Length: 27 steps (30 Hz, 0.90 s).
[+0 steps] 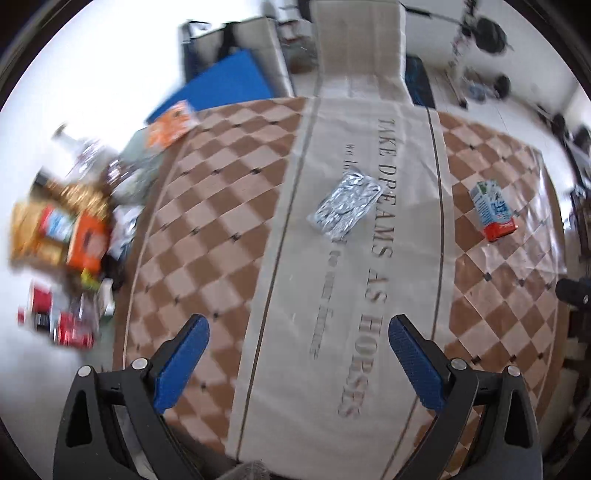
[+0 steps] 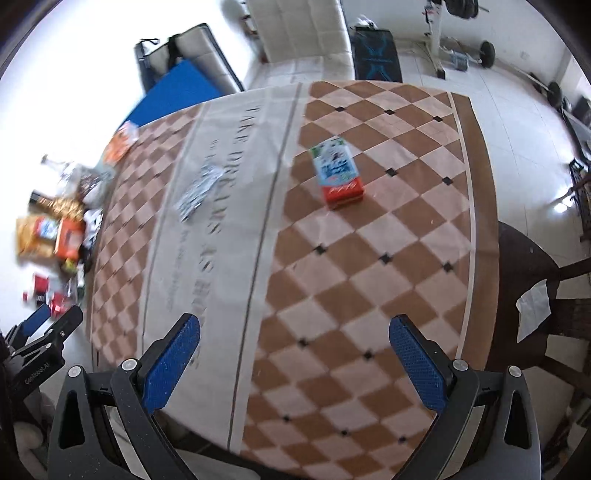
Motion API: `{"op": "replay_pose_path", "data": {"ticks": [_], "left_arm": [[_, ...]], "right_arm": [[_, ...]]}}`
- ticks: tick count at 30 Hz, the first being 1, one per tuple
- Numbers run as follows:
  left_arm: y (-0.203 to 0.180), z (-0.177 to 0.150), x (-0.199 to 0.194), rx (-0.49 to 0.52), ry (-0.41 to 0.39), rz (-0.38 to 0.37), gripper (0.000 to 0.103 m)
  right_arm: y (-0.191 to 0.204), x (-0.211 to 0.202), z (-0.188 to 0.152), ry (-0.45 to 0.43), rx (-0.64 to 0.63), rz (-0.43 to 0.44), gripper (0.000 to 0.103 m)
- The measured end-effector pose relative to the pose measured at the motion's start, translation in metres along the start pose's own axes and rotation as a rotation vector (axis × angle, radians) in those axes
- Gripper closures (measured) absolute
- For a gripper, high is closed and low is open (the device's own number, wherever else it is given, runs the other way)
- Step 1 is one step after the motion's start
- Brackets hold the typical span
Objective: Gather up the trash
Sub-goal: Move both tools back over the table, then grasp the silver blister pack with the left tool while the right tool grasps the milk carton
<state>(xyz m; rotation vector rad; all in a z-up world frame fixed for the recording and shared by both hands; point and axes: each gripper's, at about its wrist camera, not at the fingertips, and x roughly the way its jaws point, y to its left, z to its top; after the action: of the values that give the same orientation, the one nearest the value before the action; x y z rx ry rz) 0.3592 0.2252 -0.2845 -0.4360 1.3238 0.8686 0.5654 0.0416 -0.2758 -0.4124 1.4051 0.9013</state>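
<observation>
A crumpled silver foil wrapper [image 1: 345, 207] lies on the pale centre strip of the checked tablecloth [image 1: 207, 236], well ahead of my left gripper [image 1: 298, 326], which is open and empty. A small carton [image 1: 493, 210] with a red end lies flat to the right on the brown checks. In the right wrist view the same carton [image 2: 339, 173] lies ahead of my right gripper [image 2: 294, 326], also open and empty, with the foil wrapper [image 2: 197, 192] blurred further left. The left gripper's body [image 2: 40, 343] shows at the lower left edge.
A heap of packets, boxes and cans [image 1: 62, 243] lies on the white floor left of the table. A blue board [image 1: 218, 86] and a beige sofa [image 2: 295, 26] stand beyond the far edge. A dark wooden chair [image 2: 543, 295] with a white paper scrap [image 2: 533, 310] stands at the right.
</observation>
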Motion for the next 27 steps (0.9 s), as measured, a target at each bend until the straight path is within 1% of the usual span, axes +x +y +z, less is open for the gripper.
{"op": "replay_pose_path", "data": {"ticks": [1, 5, 9, 11, 13, 16, 18, 22, 24, 25, 26, 27], "left_arm": [[-0.005, 0.017, 0.017, 0.04, 0.021, 0.015, 0.003], [-0.024, 0.065, 0.079, 0.163, 0.098, -0.007, 0.004], [-0.042, 0.092, 0.126, 0.26, 0.167, -0.03, 0.004], [-0.05, 0.1, 0.147, 0.299, 0.209, -0.065, 0.004], [-0.055, 0.103, 0.163, 0.314, 0.244, -0.091, 0.004], [-0.057, 0.106, 0.176, 0.32, 0.268, -0.102, 0.003], [-0.055, 0.11, 0.178, 0.301, 0.268, -0.136, 0.004], [-0.054, 0.118, 0.177, 0.292, 0.264, -0.16, 0.007], [-0.057, 0.119, 0.173, 0.308, 0.263, -0.185, 0.016], [-0.056, 0.12, 0.172, 0.303, 0.272, -0.226, 0.03], [-0.057, 0.12, 0.169, 0.296, 0.275, -0.234, 0.039], [-0.053, 0.125, 0.166, 0.293, 0.27, -0.23, 0.041]], "right_arm": [[-0.005, 0.014, 0.018, 0.018, 0.011, -0.004, 0.0], [-0.016, 0.059, 0.068, 0.069, 0.024, -0.039, 0.0], [-0.027, 0.1, 0.105, 0.117, 0.04, -0.067, 0.0], [-0.031, 0.117, 0.117, 0.141, 0.047, -0.075, 0.0], [-0.033, 0.131, 0.125, 0.161, 0.053, -0.081, 0.0], [-0.035, 0.15, 0.132, 0.19, 0.052, -0.091, 0.0], [-0.035, 0.16, 0.136, 0.203, 0.047, -0.093, 0.0], [-0.03, 0.174, 0.143, 0.226, 0.033, -0.091, 0.0], [-0.027, 0.179, 0.145, 0.233, 0.022, -0.093, 0.002], [-0.025, 0.183, 0.147, 0.235, 0.012, -0.098, 0.004], [-0.022, 0.185, 0.148, 0.234, 0.002, -0.109, 0.005], [-0.02, 0.186, 0.15, 0.229, -0.01, -0.116, 0.007]]}}
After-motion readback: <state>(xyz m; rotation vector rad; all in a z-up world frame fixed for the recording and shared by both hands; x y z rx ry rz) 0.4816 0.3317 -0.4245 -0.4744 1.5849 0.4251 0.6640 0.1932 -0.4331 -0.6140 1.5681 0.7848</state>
